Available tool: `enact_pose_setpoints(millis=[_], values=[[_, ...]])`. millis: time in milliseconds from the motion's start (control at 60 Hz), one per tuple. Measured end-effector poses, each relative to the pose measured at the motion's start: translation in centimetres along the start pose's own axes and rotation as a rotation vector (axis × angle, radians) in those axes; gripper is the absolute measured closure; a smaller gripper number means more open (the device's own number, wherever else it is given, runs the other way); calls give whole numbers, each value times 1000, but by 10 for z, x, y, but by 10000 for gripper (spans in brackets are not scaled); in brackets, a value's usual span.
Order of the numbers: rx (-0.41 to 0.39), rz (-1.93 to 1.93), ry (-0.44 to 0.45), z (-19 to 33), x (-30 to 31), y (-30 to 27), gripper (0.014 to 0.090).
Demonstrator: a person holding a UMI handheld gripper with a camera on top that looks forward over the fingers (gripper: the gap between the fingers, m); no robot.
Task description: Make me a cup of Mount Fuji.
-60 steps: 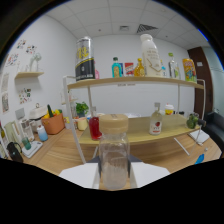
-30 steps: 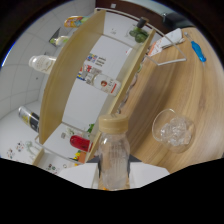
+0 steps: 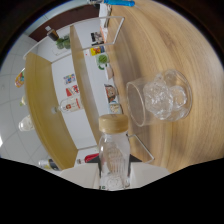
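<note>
Your gripper [image 3: 116,181] is rolled hard over, so the wooden counter [image 3: 170,60] and two-tier shelf [image 3: 82,85] appear turned on end. Both fingers clamp a clear bottle [image 3: 114,152] with a tan cap [image 3: 113,123]; its long axis runs straight ahead along the fingers, cap end farthest from you. Just beyond the cap, a clear glass mug [image 3: 159,97] holding ice rests on the counter. Labels on the shelf bottles [image 3: 70,104] are too small to read.

The bottle's [image 3: 115,150] base is hidden between the fingers [image 3: 75,176], and the shelf items' [image 3: 72,105] labels blur beyond reading.
</note>
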Motion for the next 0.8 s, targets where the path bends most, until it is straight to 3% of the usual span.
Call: enact_pose_setpoints(millis=[350,467,700,800], values=[[-30,-60,25,-1,-3,5,645],[-33,-404,83,-4,-10,13,640],[60,-1175,183,0,-26,10,641],[37,-1380,249,8,-4,10,642]])
